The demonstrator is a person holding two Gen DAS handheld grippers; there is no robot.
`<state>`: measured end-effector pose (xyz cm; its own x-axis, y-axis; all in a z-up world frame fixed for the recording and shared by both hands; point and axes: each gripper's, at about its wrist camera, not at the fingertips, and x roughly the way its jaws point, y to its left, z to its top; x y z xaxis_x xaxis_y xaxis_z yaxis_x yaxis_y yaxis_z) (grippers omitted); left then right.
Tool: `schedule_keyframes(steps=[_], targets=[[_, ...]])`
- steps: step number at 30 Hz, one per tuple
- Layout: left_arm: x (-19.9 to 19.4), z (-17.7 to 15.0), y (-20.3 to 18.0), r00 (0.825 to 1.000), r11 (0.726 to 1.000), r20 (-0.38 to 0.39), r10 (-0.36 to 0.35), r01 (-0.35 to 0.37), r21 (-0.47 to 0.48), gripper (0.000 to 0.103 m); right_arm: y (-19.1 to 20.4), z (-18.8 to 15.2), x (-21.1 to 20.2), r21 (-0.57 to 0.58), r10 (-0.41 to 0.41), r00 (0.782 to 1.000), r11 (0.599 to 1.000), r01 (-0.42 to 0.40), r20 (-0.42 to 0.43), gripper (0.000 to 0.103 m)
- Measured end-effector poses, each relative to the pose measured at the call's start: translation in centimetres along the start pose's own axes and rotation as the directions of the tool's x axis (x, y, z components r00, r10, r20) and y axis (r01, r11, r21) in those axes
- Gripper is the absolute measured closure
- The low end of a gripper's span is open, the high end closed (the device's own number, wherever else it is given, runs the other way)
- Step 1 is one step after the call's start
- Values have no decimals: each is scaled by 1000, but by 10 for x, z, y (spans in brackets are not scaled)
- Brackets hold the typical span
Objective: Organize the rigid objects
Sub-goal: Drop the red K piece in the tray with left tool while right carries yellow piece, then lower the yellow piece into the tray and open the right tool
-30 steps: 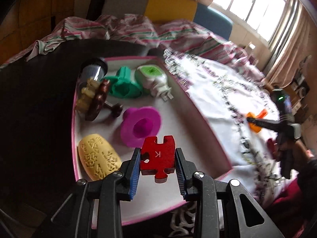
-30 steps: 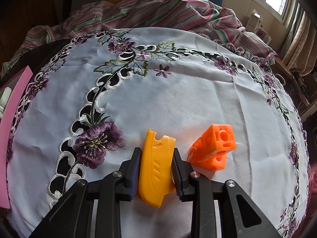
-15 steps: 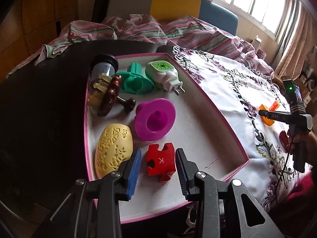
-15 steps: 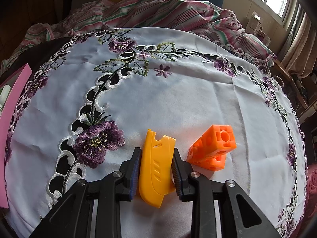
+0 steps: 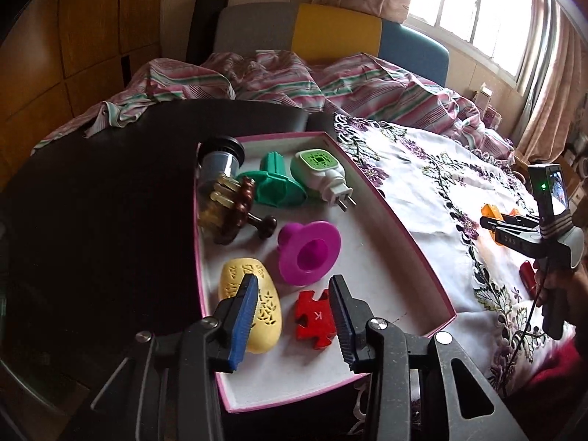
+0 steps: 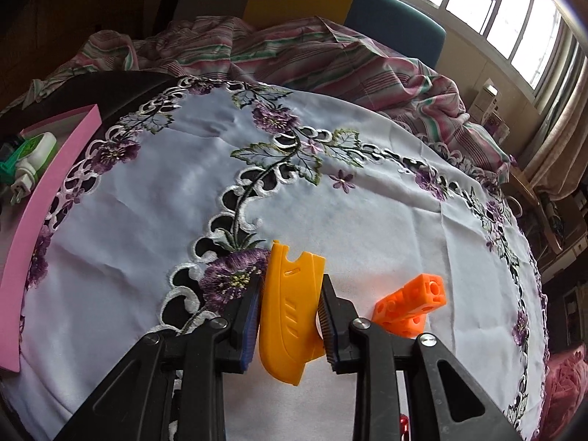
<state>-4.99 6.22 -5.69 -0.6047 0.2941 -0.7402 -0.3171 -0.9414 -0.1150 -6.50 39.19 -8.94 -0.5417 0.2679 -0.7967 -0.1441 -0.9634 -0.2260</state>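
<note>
The left gripper point(image 5: 294, 312) is hanging over the near end of the pink-rimmed tray point(image 5: 404, 235), its jaws having just been opening; they are standing apart, released. The red puzzle piece point(image 5: 315, 319) is lying flat on the tray floor between them near the tray's near edge, with neither pad pressing on it. Just to its left, the yellow perforated oval point(image 5: 259, 308) is resting close to the tray's left rim, partly behind the left finger. Beyond these, the magenta funnel-shaped piece point(image 5: 308, 251) is sitting about mid-tray. Farther back, a dark wooden stamp-like piece point(image 5: 244, 213) is leaning by the left rim, with a clear jar with a black lid point(image 5: 219, 161) in the far left corner, a green plastic piece point(image 5: 273, 183) beside it, and a white and green plug-in device point(image 5: 323, 171) near the far right corner.

The right gripper point(image 6: 290, 305) is clenching the yellow plastic piece point(image 6: 290, 305), both pads pressing on its sides, over the embroidered white tablecloth point(image 6: 330, 213). Just to its right, the orange holed block point(image 6: 411, 305) is sitting tilted on the cloth. The tray's pink wall is running along the cloth's left edge. Past the table's far edge, a striped blanket point(image 6: 294, 51) is lying rumpled.
</note>
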Motion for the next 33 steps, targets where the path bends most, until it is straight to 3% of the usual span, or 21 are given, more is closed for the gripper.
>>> schedule_keyframes(steps=[7, 13, 22, 30, 33], targets=[[-11, 2, 11, 999, 999, 26, 28, -28, -16, 61, 29, 10, -22, -56, 17, 999, 998, -15, 40, 75], [-18, 3, 26, 998, 997, 39, 55, -53, -54, 61, 67, 26, -52, -22, 139, 987, 990, -138, 79, 75], [-24, -5, 49, 994, 989, 31, 107, -103, -103, 61, 148, 40, -79, -85, 324, 941, 945, -317, 94, 75], [-34, -9, 61, 991, 985, 48, 127, -121, -126, 61, 190, 48, -60, -126, 340, 940, 934, -334, 30, 75], [-36, -9, 63, 990, 984, 53, 130, -123, -127, 61, 201, 50, -47, -138, 312, 950, 941, -310, -6, 75]])
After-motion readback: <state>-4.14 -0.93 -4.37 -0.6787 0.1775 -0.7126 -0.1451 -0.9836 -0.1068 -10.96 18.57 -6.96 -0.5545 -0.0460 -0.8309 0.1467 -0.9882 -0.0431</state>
